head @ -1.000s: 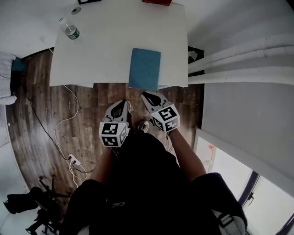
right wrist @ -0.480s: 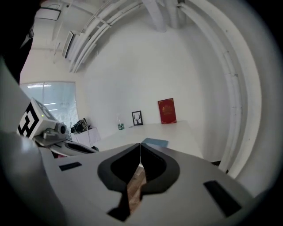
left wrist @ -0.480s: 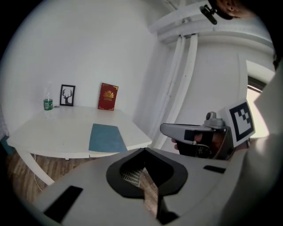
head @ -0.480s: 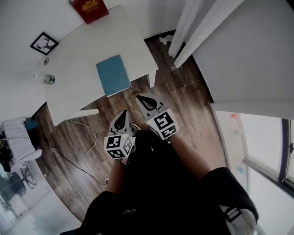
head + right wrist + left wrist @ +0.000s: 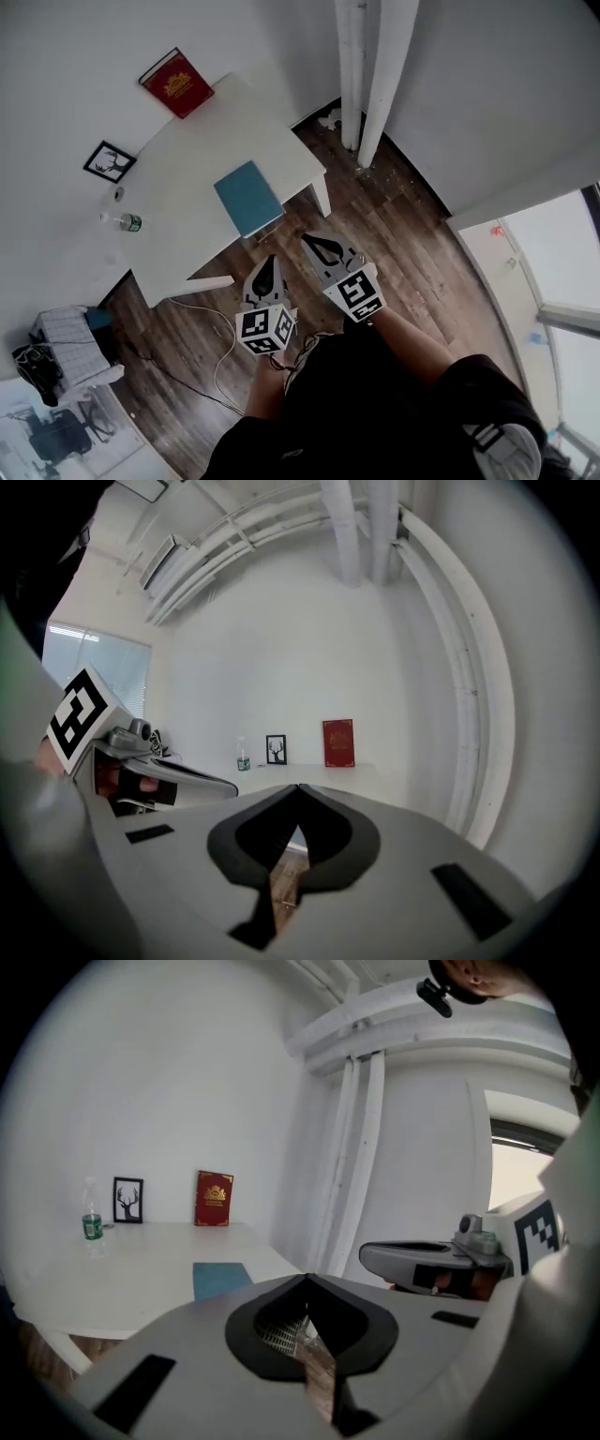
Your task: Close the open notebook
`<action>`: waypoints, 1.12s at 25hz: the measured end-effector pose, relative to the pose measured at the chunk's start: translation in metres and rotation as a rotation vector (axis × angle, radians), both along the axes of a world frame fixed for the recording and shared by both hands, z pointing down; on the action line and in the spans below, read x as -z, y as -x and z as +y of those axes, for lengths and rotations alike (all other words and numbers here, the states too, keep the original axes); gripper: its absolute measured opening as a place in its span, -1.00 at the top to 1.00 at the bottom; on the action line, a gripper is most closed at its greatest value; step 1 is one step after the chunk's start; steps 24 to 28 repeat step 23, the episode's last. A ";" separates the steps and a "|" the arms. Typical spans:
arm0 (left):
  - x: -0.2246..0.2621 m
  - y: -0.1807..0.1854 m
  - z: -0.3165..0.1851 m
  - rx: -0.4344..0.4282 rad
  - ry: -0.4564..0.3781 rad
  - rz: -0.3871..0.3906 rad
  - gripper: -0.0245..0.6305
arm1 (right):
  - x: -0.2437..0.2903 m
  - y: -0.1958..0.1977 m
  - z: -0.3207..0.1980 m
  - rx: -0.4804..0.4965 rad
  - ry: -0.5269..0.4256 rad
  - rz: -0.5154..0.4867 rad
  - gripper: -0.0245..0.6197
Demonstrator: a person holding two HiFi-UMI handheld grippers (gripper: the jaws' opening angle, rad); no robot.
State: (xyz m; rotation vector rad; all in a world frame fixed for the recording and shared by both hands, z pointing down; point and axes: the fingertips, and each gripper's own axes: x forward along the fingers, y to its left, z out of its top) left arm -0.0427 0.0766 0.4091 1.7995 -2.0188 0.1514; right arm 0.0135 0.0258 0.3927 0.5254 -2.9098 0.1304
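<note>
Both jaw pairs are shut and empty: left gripper [image 5: 270,262] and right gripper [image 5: 311,242] are seen at lower centre. Compared with a second ago, the closed notebook [image 5: 247,198] on the table [image 5: 183,164] is seen farther off, at upper left.

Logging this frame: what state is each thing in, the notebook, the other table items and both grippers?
notebook: closed, lying flat at the edge of the table.
red book: closed, standing upright.
water bottle: upright.
picture frame: standing upright.
left gripper: shut, empty.
right gripper: shut, empty.
</note>
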 end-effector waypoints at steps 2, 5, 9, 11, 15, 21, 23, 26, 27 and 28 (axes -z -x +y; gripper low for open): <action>0.012 0.011 0.019 0.038 -0.040 -0.004 0.92 | 0.013 0.007 0.018 -0.003 -0.030 -0.016 0.85; 0.020 0.022 0.057 0.082 -0.074 0.016 0.92 | 0.022 0.023 0.056 0.032 -0.077 0.004 0.85; 0.025 0.035 0.097 0.118 -0.093 0.016 0.92 | 0.031 0.046 0.102 0.090 -0.144 0.038 0.85; 0.033 0.040 0.113 0.123 -0.113 0.005 0.92 | 0.042 0.055 0.120 0.102 -0.177 0.022 0.85; 0.038 0.050 0.138 0.132 -0.128 -0.006 0.92 | 0.056 0.070 0.149 0.123 -0.224 -0.005 0.85; 0.045 0.060 0.164 0.136 -0.156 -0.016 0.92 | 0.057 0.085 0.183 0.162 -0.247 0.016 0.85; 0.046 0.063 0.169 0.135 -0.161 -0.018 0.92 | 0.057 0.089 0.190 0.166 -0.254 0.020 0.85; 0.046 0.063 0.169 0.135 -0.161 -0.018 0.92 | 0.057 0.089 0.190 0.166 -0.254 0.020 0.85; 0.046 0.063 0.169 0.135 -0.161 -0.018 0.92 | 0.057 0.089 0.190 0.166 -0.254 0.020 0.85; 0.046 0.063 0.169 0.135 -0.161 -0.018 0.92 | 0.057 0.089 0.190 0.166 -0.254 0.020 0.85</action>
